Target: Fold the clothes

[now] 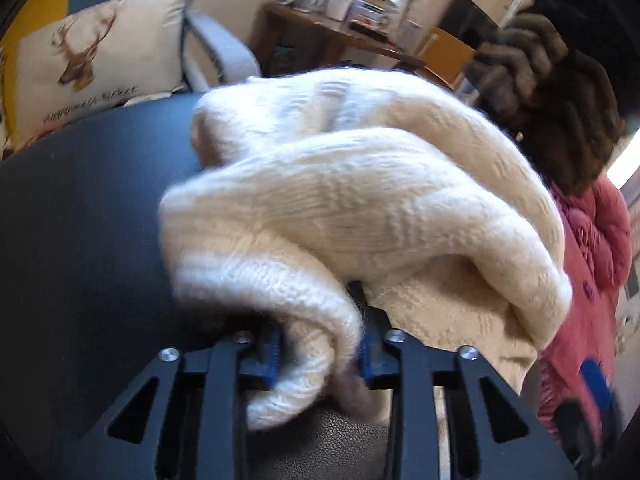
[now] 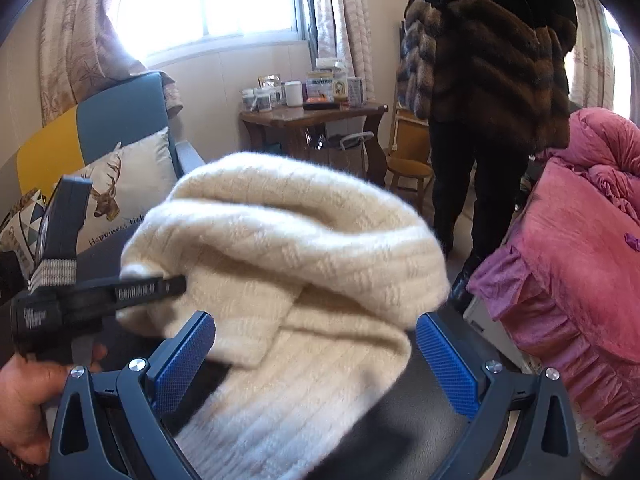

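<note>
This is a home, most likely a living room or a bedroom. A sofa (image 2: 120,120) with blue and yellow panels carries a cushion (image 2: 120,184) printed with a deer head. Behind it a window (image 2: 208,0) has patterned curtains (image 2: 72,40) on the sides. A small wooden side table (image 2: 312,114) near the wall is crowded with jars, cups and boxes, and a low wooden stool (image 2: 412,172) stands beside it. On the right lies pink ruffled bedding (image 2: 568,248). A person in a brown fur coat (image 2: 492,76) stands near it
</note>
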`<action>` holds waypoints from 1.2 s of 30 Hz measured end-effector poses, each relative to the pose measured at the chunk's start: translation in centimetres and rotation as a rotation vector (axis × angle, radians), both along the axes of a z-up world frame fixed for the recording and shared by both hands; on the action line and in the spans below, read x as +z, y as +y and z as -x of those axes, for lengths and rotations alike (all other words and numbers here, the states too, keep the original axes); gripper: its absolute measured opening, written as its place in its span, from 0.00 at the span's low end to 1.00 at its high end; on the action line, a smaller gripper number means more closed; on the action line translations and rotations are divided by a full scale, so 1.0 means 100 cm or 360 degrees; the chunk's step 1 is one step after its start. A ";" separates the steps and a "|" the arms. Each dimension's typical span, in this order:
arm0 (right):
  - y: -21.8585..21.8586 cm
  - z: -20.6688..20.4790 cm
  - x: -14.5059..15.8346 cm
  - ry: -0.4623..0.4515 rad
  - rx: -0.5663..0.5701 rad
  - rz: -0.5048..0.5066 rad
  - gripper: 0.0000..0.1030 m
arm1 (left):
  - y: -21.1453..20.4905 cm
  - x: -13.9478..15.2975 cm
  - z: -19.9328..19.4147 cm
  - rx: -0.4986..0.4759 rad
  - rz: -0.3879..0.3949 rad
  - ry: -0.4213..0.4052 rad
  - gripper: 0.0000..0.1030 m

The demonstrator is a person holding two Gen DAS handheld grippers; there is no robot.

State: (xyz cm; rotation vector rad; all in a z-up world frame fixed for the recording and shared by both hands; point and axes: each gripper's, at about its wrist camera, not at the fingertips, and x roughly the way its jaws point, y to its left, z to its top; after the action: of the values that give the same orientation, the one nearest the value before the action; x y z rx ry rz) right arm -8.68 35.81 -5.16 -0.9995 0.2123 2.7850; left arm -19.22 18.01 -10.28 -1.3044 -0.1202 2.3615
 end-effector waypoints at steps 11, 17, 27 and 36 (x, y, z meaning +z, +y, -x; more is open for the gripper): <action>0.017 0.069 0.010 -0.0176 0.0363 -0.0072 0.87 | -0.031 0.009 -0.002 -0.0086 -0.0056 -0.0063 0.16; -0.013 0.069 0.001 -0.0180 0.0557 -0.0257 0.86 | -0.048 0.007 -0.009 -0.0079 -0.0127 -0.0139 0.14; -0.039 0.103 -0.037 -0.0448 0.0689 -0.0222 0.51 | -0.075 0.027 -0.017 -0.0084 -0.0097 -0.0095 0.14; -0.081 0.064 -0.029 -0.0437 0.0770 -0.0003 0.24 | -0.140 0.040 -0.040 -0.0039 -0.0045 -0.0079 0.14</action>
State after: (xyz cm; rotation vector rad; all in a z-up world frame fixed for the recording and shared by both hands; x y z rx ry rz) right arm -15.08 27.68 -8.05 -1.5997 -0.0830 3.0000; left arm -15.23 3.99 -6.25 -1.3437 -0.1508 2.2996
